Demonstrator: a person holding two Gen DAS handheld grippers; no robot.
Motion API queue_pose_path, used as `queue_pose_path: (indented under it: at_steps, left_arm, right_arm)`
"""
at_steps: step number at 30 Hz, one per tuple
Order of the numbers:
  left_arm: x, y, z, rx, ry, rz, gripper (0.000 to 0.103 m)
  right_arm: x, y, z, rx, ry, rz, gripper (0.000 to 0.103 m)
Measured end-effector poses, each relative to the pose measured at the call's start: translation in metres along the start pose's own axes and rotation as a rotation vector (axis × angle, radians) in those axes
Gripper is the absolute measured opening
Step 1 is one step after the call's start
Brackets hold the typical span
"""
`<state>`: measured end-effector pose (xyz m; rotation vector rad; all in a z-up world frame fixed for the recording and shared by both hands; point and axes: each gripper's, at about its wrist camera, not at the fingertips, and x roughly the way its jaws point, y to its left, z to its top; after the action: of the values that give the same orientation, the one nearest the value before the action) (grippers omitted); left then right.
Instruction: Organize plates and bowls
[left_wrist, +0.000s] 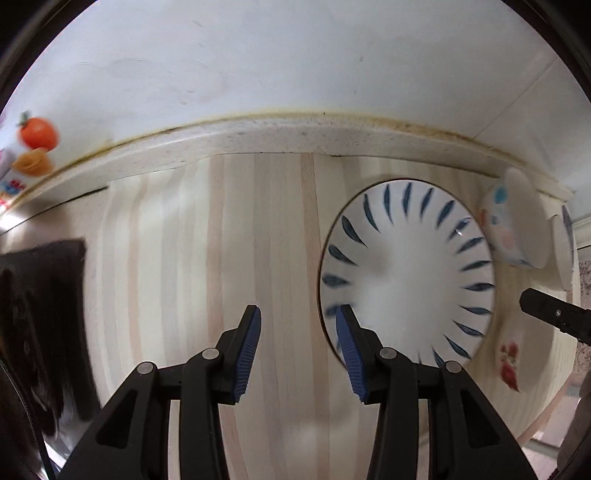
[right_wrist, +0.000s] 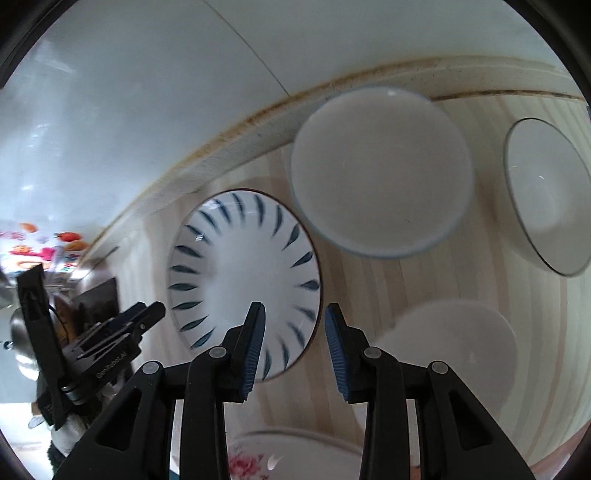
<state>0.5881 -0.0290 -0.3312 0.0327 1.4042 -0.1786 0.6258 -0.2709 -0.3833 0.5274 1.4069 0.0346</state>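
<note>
A white plate with blue leaf strokes (left_wrist: 406, 273) (right_wrist: 236, 273) lies flat on the pale wooden board (left_wrist: 221, 258). My left gripper (left_wrist: 298, 310) hangs open over the board just left of that plate, its right finger overlapping the plate's near rim, with nothing between the pads. My right gripper (right_wrist: 294, 308) is open too, above the striped plate's right edge. Beyond it stand a plain white bowl (right_wrist: 380, 170), a dark-rimmed bowl (right_wrist: 546, 195) and a white bowl (right_wrist: 454, 343) at lower right. A floral plate (right_wrist: 295, 454) (left_wrist: 509, 362) lies nearest. A cartoon-patterned bowl (left_wrist: 509, 218) sits behind the striped plate.
A speckled counter ledge (left_wrist: 295, 136) and a white wall (left_wrist: 295, 55) close the far side. A dark object (left_wrist: 40, 314) lies at the board's left. Fruit stickers (left_wrist: 38, 133) mark the wall. The other gripper shows at each view's side: the right one (left_wrist: 554, 317) and the left one (right_wrist: 122, 332).
</note>
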Motion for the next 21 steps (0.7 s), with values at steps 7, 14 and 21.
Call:
queue_pose_path:
  at_steps: [7, 14, 21]
  left_arm:
    - [0.034, -0.003, 0.017, 0.026, 0.065, -0.071, 0.040]
    - [0.036, -0.014, 0.014, 0.073, 0.032, -0.096, 0.025]
    - [0.025, -0.014, 0.006, 0.068, 0.003, -0.102, 0.025]
  right_arm:
    - [0.031, -0.001, 0.010, 0.004, 0.030, -0.060, 0.022]
    - [0.044, 0.000, 0.012, -0.019, 0.023, -0.108, 0.011]
    - [0.041, 0.001, 0.007, -0.040, 0.016, -0.120, 0.011]
